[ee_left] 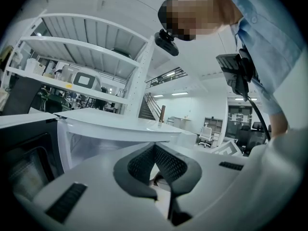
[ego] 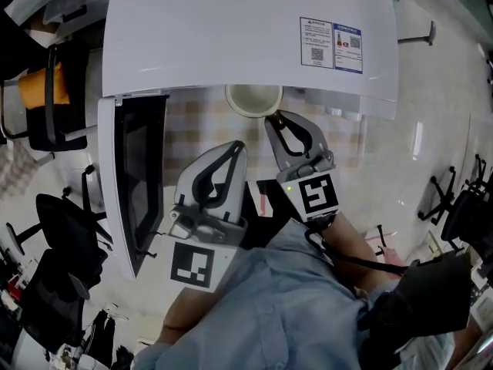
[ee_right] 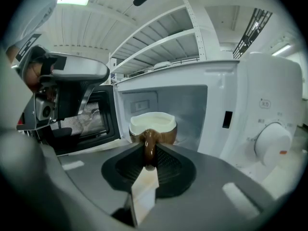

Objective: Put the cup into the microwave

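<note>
A brown cup (ee_right: pixel 153 126) with a pale cream inside hangs in front of the open white microwave (ee_right: pixel 250 95). My right gripper (ee_right: pixel 150 146) is shut on its handle. In the head view the cup (ego: pixel 254 99) sits at the cavity's mouth, just under the microwave's top edge (ego: pixel 246 29), with the right gripper (ego: pixel 274 119) behind it. My left gripper (ego: pixel 236 148) hovers left of the right one, its jaws meeting at the tips with nothing between them. In the left gripper view the left gripper (ee_left: pixel 155 145) points at the microwave (ee_left: pixel 120 129).
The microwave door (ego: pixel 139 183) stands swung open on the left, also seen as the door (ee_right: pixel 84 119) in the right gripper view. A round knob (ee_right: pixel 272 143) is on the control panel at right. Office chairs (ego: pixel 65 237) stand on the floor at left.
</note>
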Action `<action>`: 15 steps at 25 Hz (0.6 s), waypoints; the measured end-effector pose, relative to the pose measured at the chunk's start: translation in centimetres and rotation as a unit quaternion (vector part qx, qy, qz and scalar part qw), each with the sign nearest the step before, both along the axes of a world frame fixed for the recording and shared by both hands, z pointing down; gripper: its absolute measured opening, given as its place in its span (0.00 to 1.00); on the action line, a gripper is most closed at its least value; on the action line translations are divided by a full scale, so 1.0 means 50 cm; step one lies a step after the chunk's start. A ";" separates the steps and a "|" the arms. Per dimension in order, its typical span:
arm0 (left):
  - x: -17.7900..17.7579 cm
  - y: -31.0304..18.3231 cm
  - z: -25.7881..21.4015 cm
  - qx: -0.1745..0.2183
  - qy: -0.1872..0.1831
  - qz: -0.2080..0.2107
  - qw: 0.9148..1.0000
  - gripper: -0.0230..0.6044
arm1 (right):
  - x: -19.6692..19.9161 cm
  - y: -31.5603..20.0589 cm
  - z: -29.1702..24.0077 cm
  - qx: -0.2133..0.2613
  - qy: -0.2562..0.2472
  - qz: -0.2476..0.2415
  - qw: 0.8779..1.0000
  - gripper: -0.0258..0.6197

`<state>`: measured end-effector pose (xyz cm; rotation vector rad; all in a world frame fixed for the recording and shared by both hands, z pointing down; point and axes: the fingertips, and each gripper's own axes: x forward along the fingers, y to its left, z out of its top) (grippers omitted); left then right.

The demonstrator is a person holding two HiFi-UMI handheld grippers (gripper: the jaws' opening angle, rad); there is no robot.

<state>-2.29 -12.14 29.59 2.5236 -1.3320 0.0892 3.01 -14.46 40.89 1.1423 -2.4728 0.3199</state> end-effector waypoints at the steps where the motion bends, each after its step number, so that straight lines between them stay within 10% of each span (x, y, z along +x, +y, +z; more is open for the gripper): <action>1: -0.003 -0.004 0.002 -0.002 0.000 0.000 1.000 0.04 | -0.002 -0.006 0.003 -0.001 0.001 0.002 1.000 0.12; 15: -0.056 -0.060 0.031 -0.023 0.009 -0.006 1.000 0.04 | -0.041 -0.067 0.047 -0.019 0.014 0.010 1.000 0.12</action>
